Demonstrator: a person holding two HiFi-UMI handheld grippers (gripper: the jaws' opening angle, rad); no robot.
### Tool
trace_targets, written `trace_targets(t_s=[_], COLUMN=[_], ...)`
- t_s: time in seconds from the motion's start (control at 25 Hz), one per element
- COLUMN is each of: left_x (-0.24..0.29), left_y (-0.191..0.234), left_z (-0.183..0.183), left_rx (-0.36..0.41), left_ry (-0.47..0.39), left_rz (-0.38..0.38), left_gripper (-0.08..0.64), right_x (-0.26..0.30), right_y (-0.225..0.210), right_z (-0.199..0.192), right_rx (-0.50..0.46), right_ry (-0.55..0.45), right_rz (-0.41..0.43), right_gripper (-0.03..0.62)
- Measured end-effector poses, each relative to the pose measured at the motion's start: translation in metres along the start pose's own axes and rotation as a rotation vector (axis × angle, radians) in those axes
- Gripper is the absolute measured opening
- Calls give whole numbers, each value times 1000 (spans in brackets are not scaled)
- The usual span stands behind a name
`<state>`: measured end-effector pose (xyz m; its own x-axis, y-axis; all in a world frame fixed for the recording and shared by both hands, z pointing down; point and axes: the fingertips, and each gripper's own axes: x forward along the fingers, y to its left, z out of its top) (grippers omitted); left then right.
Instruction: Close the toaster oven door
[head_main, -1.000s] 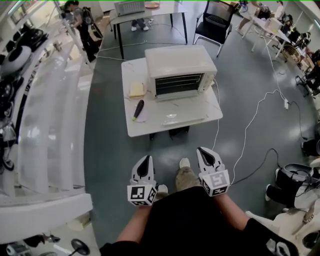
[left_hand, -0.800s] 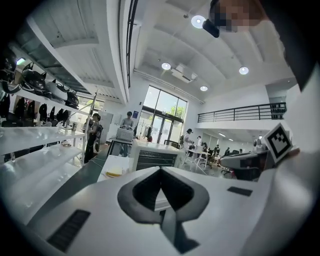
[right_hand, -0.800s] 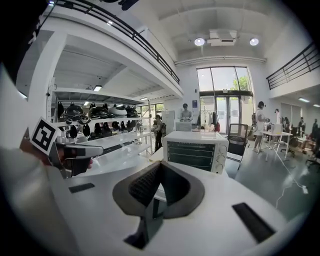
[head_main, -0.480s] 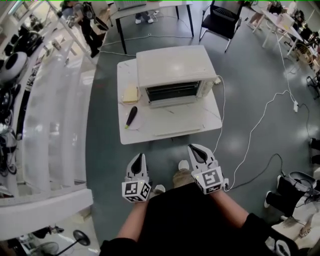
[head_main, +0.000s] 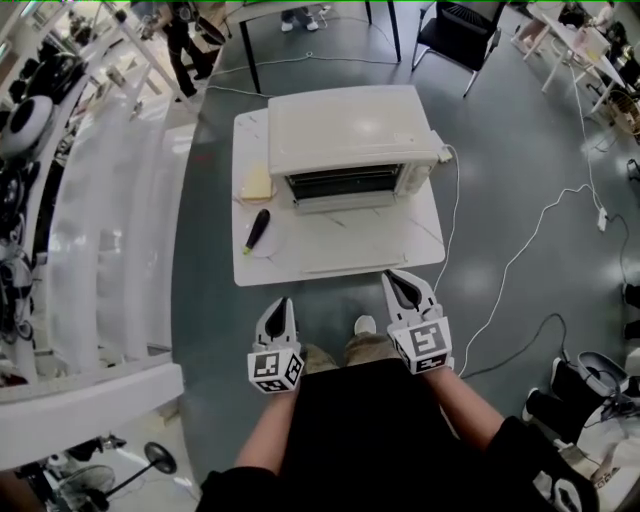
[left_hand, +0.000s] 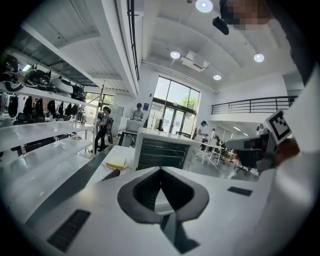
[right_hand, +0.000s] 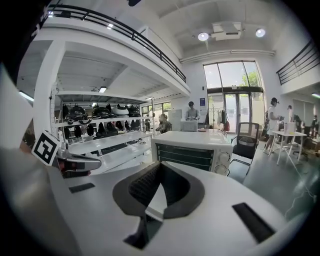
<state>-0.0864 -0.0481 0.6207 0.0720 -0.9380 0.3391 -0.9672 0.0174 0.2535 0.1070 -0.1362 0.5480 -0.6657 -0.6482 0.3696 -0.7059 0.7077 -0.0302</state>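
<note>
Jaws of left gripper (head_main: 282, 304) and right gripper (head_main: 396, 277) are pressed tip to tip, nothing held. Toaster oven (head_main: 350, 135) is seen mid-table (head_main: 420, 240), its door (head_main: 345, 240) dropped flat toward the person. Vs 1 s ago, table is brought much nearer; both grippers are held just short of its front edge, so door is judged nearly reachable, not yet touched.

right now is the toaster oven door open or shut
Open: the door lies folded down flat before the toaster oven, its racks exposed.
</note>
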Motion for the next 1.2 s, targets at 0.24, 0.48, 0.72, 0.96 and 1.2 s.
trace_targets(t_s=[0.24,0.48,0.72,0.96,1.2], left_x=[32,59,87,115,134], left_y=[9,34,35,44,55], left_z=[-37,-75,-109,-149,-176], left_rx=[6,28,-11,-73,-83], left_ry=[102,206,271,363,450], left_rz=[-12,-62,-106,-86,-97], left_gripper=[18,20,20,59,110], right_x=[3,17,32,47,42], right_y=[-19,-2,1,5,9], right_z=[-10,-11,-10,2,7], right_rx=[14,13,2,-21,-19], right_ry=[46,101,131,93,79], right_rz=[-50,-72,-84,-59,-50], right_gripper=[21,21,21,21,21])
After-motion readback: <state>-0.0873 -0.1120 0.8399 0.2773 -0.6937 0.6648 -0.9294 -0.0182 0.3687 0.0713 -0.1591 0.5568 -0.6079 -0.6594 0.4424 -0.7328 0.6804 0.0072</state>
